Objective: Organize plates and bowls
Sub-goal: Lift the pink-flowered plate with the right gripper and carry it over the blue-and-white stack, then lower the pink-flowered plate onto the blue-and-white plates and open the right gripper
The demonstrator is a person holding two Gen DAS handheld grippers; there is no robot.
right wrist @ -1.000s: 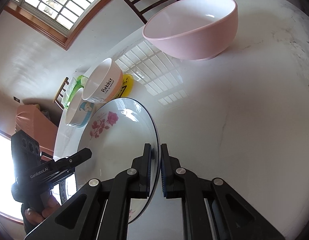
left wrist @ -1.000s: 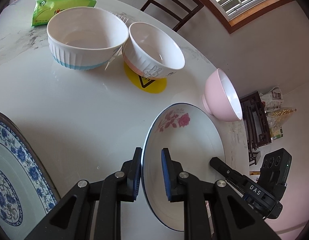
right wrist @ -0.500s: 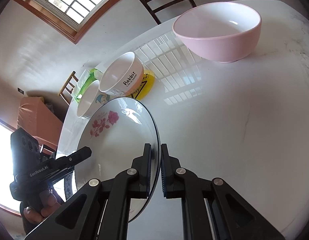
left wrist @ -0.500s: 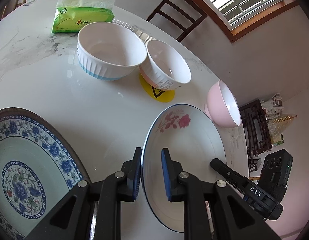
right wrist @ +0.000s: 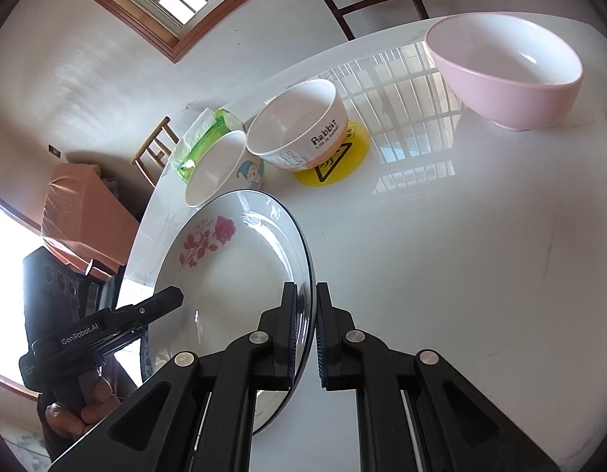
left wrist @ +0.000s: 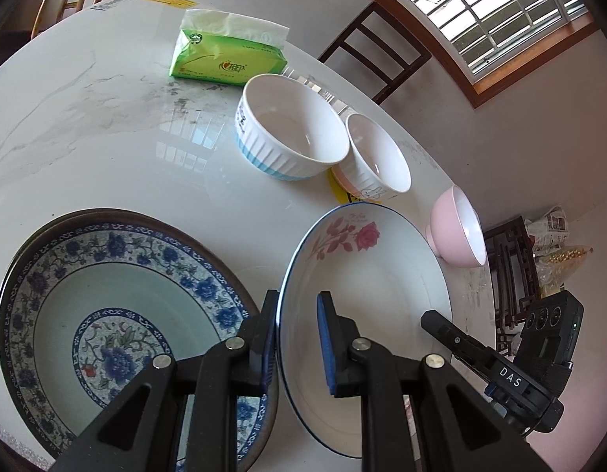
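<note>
Both tools grip the white rose-printed plate (left wrist: pixel 366 275) by opposite rims: left tool (left wrist: pixel 297 338) and right tool (right wrist: pixel 305 334) each clamped on it, face up, roses pointing away, beside the blue-patterned plate (left wrist: pixel 118 306) on the tabletop (left wrist: pixel 107 149).

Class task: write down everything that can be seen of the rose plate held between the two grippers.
The rose plate is round, glossy white, seemingly ceramic, with a thin dark blue rim line and a pink-red rose spray near its far edge. It looks empty. It is held tilted above the white table. The left gripper straddles one edge, and the right gripper is shut on the opposite edge.
</note>
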